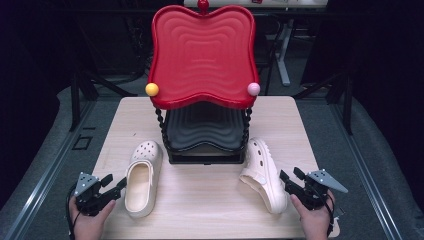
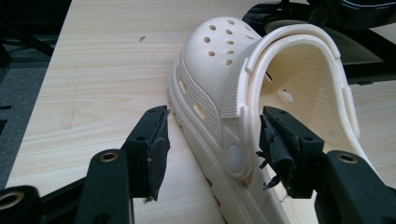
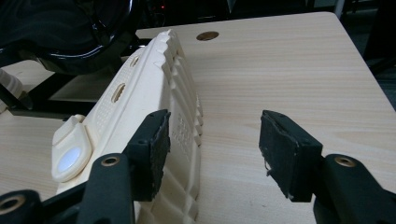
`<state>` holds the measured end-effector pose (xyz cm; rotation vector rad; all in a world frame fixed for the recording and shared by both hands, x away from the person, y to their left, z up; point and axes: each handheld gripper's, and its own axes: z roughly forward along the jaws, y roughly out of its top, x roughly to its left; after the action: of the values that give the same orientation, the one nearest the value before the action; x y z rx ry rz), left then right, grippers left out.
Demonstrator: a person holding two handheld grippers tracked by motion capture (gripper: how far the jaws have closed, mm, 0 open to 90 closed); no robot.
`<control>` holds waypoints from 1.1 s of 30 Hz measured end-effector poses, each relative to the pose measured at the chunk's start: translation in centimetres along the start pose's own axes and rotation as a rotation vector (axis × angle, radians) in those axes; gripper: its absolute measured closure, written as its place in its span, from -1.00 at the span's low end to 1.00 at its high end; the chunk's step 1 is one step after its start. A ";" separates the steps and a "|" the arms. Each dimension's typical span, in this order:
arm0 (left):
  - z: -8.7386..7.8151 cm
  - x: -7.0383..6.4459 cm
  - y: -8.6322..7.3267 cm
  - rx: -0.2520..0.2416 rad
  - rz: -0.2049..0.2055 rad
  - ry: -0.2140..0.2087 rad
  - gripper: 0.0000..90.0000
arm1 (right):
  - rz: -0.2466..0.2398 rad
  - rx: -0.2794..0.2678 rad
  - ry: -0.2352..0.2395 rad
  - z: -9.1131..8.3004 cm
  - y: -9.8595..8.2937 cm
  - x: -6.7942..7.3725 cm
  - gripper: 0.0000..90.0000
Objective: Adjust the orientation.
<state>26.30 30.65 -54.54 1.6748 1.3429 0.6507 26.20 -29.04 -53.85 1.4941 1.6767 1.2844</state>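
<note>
Two cream clogs lie on the wooden table (image 1: 210, 200). The left clog (image 1: 142, 177) stands upright, toe pointing away. My left gripper (image 1: 116, 181) is open at its heel end. In the left gripper view that clog (image 2: 219, 70) looms close, and the left gripper (image 2: 212, 149) straddles the side wall at the strap rivet, one jaw outside and one over the opening. The right clog (image 1: 262, 175) lies on its side. My right gripper (image 1: 290, 174) is open just right of it. In the right gripper view the ridged sole of this clog (image 3: 140, 98) faces the open right gripper (image 3: 215, 149).
A two-tier rack stands at the table's middle back, a red wavy tray (image 1: 202, 55) above a black tray (image 1: 205, 127). A yellow ball (image 1: 152, 89) and a pink ball (image 1: 254, 89) cap its front corners. The table edges are close to both hands.
</note>
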 end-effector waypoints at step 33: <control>3.2 -2.9 2.4 0.062 0.167 0.078 0.54 | -0.041 -0.024 -0.009 -2.2 1.4 1.1 0.62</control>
<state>29.32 26.79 -53.67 1.8427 1.2980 0.7850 24.65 -28.70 -51.51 1.4427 1.6722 1.2698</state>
